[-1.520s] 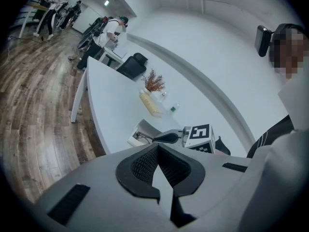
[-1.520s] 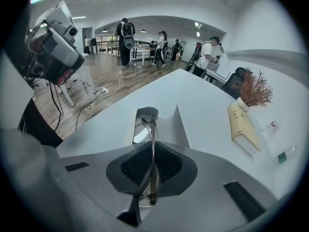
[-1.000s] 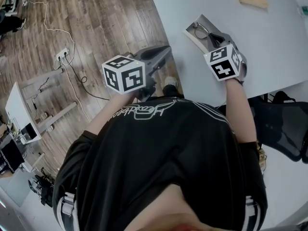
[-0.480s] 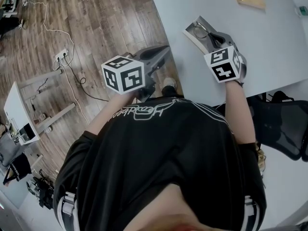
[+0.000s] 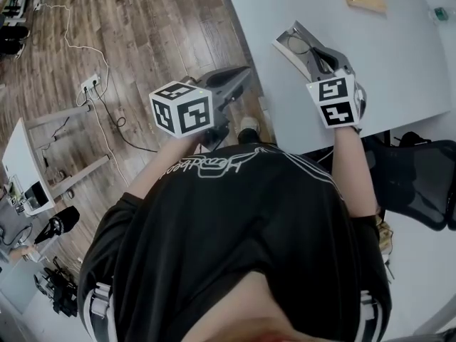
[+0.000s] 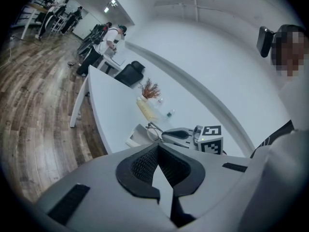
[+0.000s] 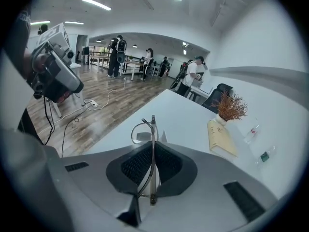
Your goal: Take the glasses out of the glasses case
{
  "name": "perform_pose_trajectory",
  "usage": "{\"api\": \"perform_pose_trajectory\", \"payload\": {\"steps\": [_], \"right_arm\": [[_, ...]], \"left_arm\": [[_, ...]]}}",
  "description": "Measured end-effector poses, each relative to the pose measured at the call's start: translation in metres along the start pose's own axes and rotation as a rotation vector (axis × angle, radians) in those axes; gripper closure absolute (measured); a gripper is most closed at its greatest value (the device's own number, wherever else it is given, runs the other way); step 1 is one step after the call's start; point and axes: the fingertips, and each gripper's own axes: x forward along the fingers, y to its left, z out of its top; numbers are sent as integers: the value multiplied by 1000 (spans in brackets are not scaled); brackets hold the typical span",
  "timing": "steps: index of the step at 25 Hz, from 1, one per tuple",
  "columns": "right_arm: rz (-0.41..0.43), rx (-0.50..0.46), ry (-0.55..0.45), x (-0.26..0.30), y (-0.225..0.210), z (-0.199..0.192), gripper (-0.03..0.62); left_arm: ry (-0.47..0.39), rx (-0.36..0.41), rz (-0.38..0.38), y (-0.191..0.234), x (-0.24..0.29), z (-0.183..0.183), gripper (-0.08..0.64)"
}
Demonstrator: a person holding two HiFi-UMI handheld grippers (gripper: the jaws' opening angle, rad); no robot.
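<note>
The right gripper (image 7: pixel 152 170) has its fingers clenched on the glasses (image 7: pixel 153 144), pinching the thin frame edge-on so the lens end reaches out past the fingertips. That grip seems meant to bring them up clear of the open glasses case (image 5: pixel 283 50), which lies on the counter (image 5: pixel 399 55) just below and ahead of those fingers. The left gripper (image 6: pixel 161 178) hangs off the counter's edge, fingers together on nothing — apparently not needed. Against a second ago, the right gripper has drawn back slightly, the glasses coming with it
</note>
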Motion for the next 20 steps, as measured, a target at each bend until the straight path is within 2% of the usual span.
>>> {"api": "perform_pose_trajectory", "payload": {"steps": [7,15,20], "right_arm": [[-30,53,-85,-52,17,28,572],[-99,82,-186,-125,40,55,572],[-129,174,-300,-174,57,63,572]], "left_arm": [[-14,21,-28,-25,-31,-4,554],[-22,85,-90,-77,-73,-7,554],[-38,154,-127,-113,-102,-10,554]]}}
